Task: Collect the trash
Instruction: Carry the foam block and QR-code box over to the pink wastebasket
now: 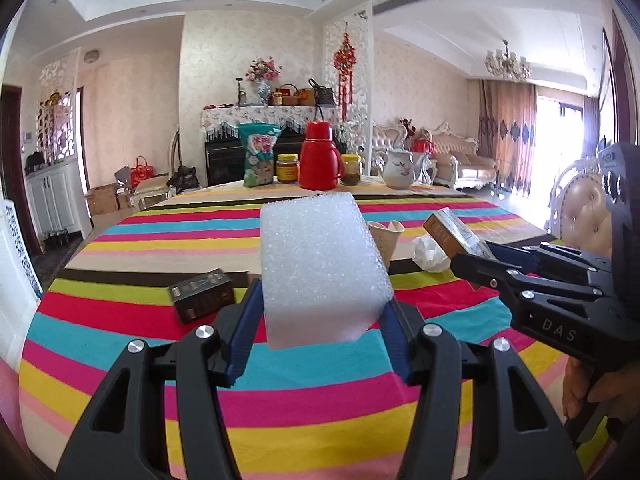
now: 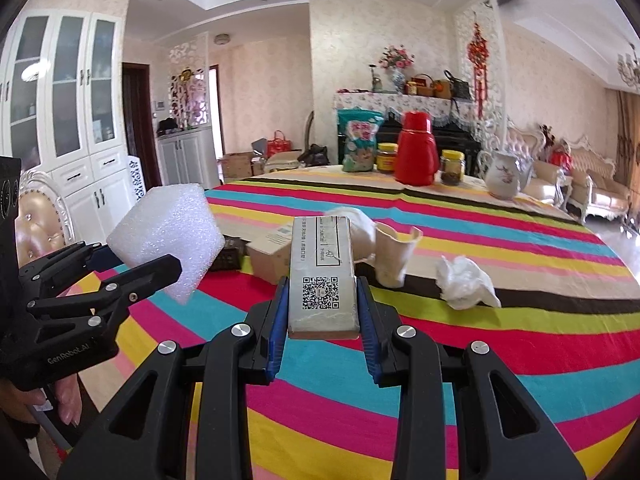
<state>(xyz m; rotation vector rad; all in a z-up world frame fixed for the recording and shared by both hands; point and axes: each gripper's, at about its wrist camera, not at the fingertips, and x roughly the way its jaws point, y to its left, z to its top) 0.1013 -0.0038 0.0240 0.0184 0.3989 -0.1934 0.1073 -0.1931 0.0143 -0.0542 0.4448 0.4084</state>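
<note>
My left gripper (image 1: 320,304) is shut on a white foam block (image 1: 320,268) and holds it above the striped table; the block also shows in the right wrist view (image 2: 168,236). My right gripper (image 2: 322,292) is shut on a flat silver box with a QR code (image 2: 322,272), also held above the table, and the box shows in the left wrist view (image 1: 456,236). On the table lie a crumpled white tissue (image 2: 464,282), a torn paper cup (image 2: 394,256), a cardboard box (image 2: 270,254) and a small dark box (image 1: 202,294).
The round table with a striped cloth (image 2: 440,360) carries at its far side a snack bag (image 2: 360,140), two jars (image 2: 387,157), a red thermos (image 2: 416,154) and a white pitcher (image 2: 504,174). A padded chair (image 2: 38,220) stands at the left.
</note>
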